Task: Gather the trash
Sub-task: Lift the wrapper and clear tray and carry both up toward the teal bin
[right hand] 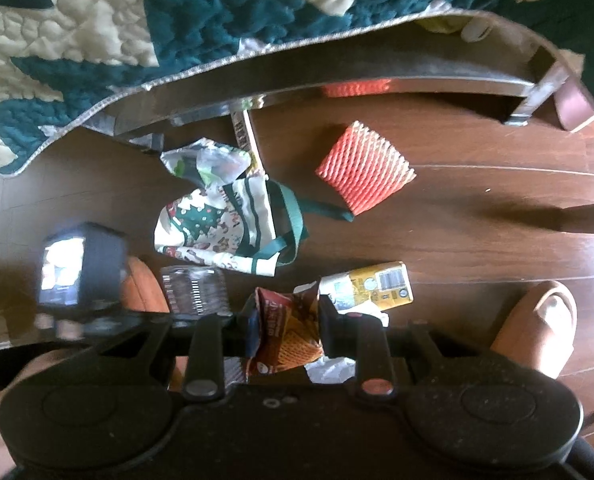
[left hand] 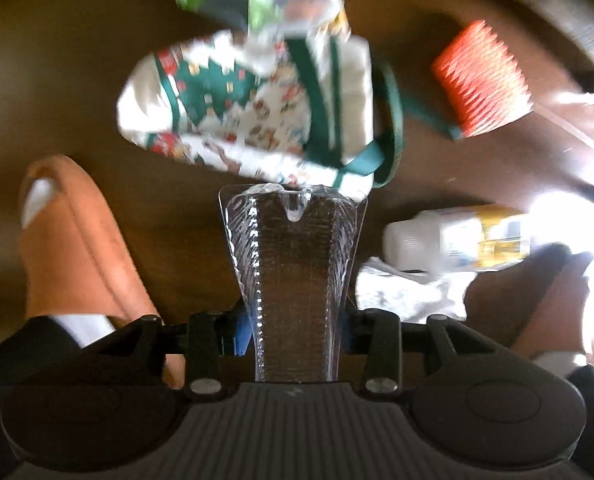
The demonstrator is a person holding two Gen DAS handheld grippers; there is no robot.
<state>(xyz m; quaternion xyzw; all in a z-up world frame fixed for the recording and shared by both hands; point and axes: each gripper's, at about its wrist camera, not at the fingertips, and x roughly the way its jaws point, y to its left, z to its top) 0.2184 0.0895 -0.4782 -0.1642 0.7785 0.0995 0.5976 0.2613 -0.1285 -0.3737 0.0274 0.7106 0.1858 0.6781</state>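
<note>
- Above the wooden floor [right hand: 477, 216], my left gripper [left hand: 297, 312] clamped a clear plastic tray [left hand: 293, 264]; my right gripper [right hand: 285, 332] pinched a snack wrapper [right hand: 285, 344].
- Next, I judged, both belonged in the Christmas tote bag [right hand: 217, 228] lying just ahead.

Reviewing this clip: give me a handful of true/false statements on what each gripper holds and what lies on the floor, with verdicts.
1. The left gripper is clamped on a clear ridged plastic container. True.
2. The right gripper is empty. False: it grips a crumpled red and orange snack wrapper.
3. A Christmas-print tote bag with green handles lies on the wooden floor. True.
4. The orange ribbed foam sleeve is inside the tote bag. False: it lies on the floor beside the bag.
5. A yellow and white carton lies on the floor near the right gripper. True.
6. The person is barefoot. False: orange slippers over white socks.
</note>
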